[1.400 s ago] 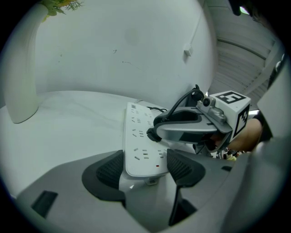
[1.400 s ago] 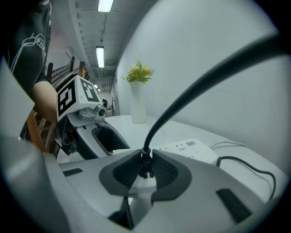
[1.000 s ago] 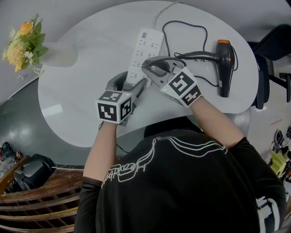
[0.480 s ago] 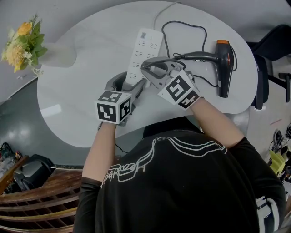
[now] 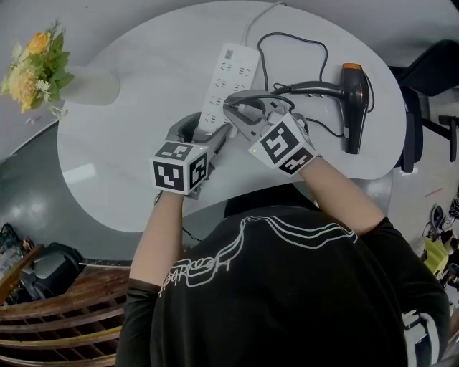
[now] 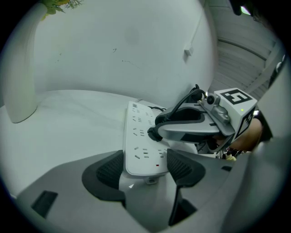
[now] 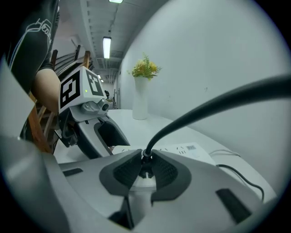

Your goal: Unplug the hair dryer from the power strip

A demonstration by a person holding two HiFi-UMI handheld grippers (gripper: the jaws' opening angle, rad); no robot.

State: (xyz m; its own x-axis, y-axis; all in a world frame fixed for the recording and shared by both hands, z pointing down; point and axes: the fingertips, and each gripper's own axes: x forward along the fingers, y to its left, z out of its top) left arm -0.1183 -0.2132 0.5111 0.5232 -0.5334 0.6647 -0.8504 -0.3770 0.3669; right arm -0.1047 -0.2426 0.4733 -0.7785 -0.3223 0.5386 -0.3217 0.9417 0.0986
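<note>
A white power strip [image 5: 229, 79] lies on the round white table [image 5: 129, 129]. My left gripper [image 5: 209, 134] is shut on the strip's near end [image 6: 144, 154], one pad on each side. A black hair dryer [image 5: 356, 100] rests at the table's right, and its black cord [image 5: 294, 43] loops back to the strip. My right gripper [image 5: 232, 108] is shut on the black plug [image 7: 146, 158] over the strip's middle sockets. The left gripper view shows that plug [image 6: 153, 133] at the strip's surface. Whether its prongs still sit in the socket is hidden.
A white vase with yellow flowers [image 5: 68, 79] stands at the table's left edge. The strip's own white cable [image 5: 257, 20] runs off the far edge. A dark chair [image 5: 437, 68] stands beyond the table at the right. Wooden furniture [image 5: 64, 308] sits near my left side.
My right gripper has shifted slightly toward me with the plug still in its jaws. The left gripper and the strip have stayed in place.
</note>
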